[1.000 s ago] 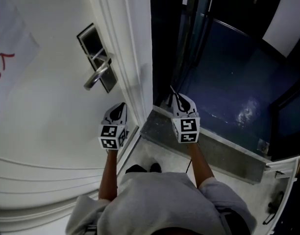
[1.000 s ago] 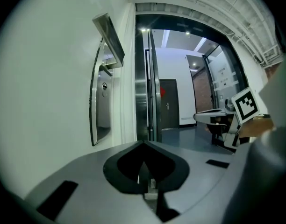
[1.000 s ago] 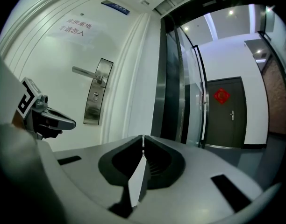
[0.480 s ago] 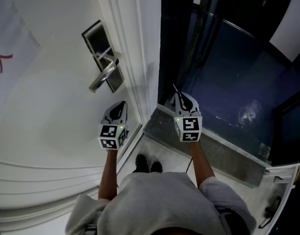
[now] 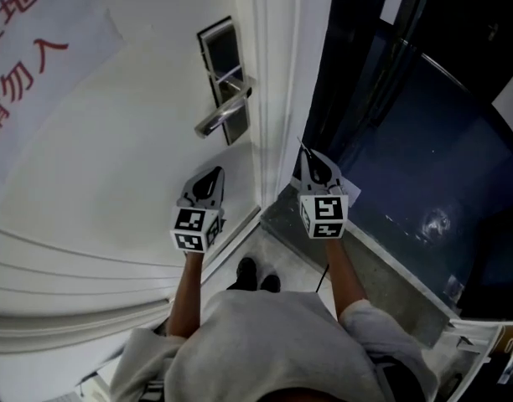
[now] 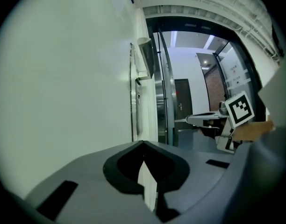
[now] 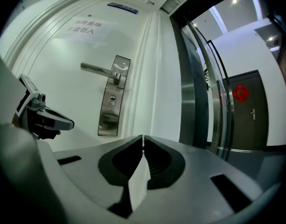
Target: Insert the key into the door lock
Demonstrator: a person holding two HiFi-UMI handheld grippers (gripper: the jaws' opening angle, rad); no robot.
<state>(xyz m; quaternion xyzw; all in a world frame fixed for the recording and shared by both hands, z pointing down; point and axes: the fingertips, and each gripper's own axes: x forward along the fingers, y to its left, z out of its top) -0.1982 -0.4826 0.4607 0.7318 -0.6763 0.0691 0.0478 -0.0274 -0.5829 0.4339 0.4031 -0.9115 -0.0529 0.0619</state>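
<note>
Right gripper (image 5: 306,164), pinching the key (image 5: 301,151), has neared the lock plate (image 5: 219,53).

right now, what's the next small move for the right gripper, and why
Probably swing the right gripper leftward toward the lock plate. Its jaws are shut on the thin key, which aims at the door edge, while the keyhole sits below the handle, left of the jaws' line.

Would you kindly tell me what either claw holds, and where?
The right claw pinches a thin metal key by its rear end, with the tip protruding; the left claw holds nothing.
</note>
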